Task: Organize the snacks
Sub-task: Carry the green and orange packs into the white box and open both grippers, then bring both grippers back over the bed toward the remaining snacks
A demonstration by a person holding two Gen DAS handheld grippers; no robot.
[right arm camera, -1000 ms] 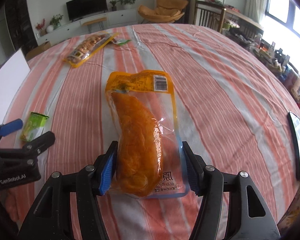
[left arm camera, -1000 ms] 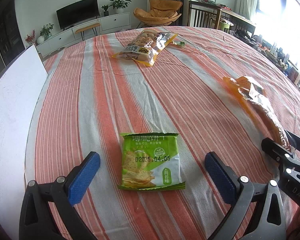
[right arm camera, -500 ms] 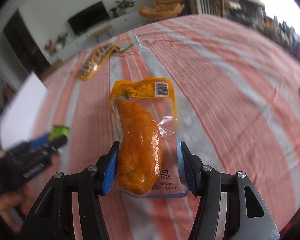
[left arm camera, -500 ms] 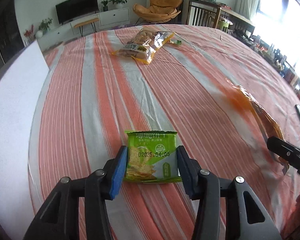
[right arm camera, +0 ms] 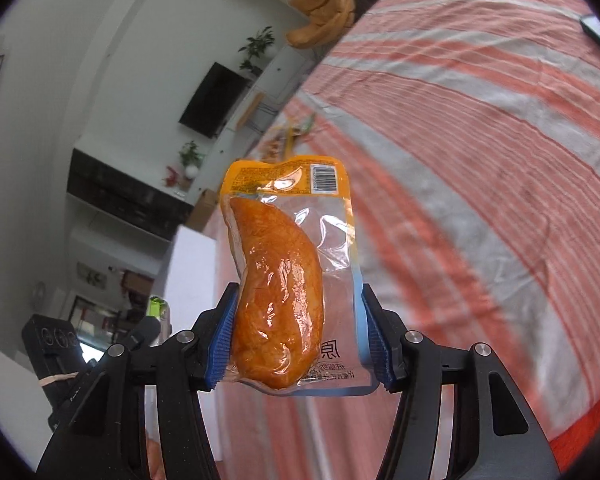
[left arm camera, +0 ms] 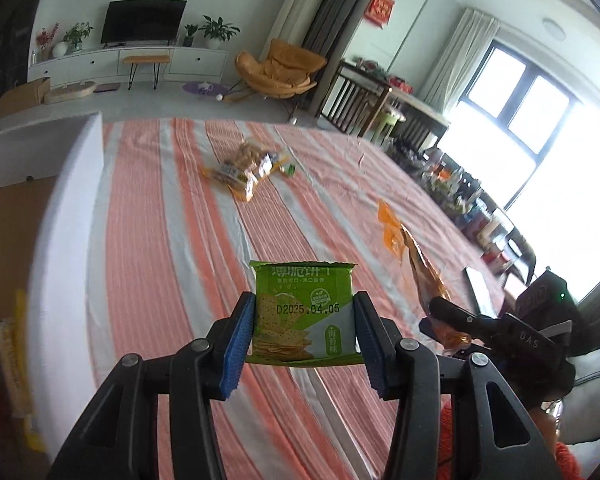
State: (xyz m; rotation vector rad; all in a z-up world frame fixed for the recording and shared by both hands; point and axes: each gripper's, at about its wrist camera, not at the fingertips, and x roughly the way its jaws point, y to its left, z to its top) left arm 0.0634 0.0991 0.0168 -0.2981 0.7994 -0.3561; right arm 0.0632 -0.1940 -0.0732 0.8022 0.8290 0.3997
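Observation:
My left gripper (left arm camera: pixel 304 332) is shut on a green cracker packet (left arm camera: pixel 302 314) and holds it in the air above the striped tablecloth (left arm camera: pixel 172 240). My right gripper (right arm camera: pixel 296 340) is shut on an orange vacuum pouch of meat (right arm camera: pixel 284 276), also lifted off the table; the pouch shows edge-on in the left wrist view (left arm camera: pixel 416 264). The right gripper (left arm camera: pixel 496 328) is at the right of the left wrist view. The green packet (right arm camera: pixel 158 306) peeks out at the left of the right wrist view.
A yellow bag of snacks (left arm camera: pixel 244 168) and a small green item (left arm camera: pixel 289 169) lie at the far end of the table. A white board (left arm camera: pixel 66 216) stands along the table's left edge. A phone (left arm camera: pixel 478 290) lies near the right edge.
The left gripper closed on the green packet and lifted it. The right gripper lifted the orange pouch off the table and tilted leftward.

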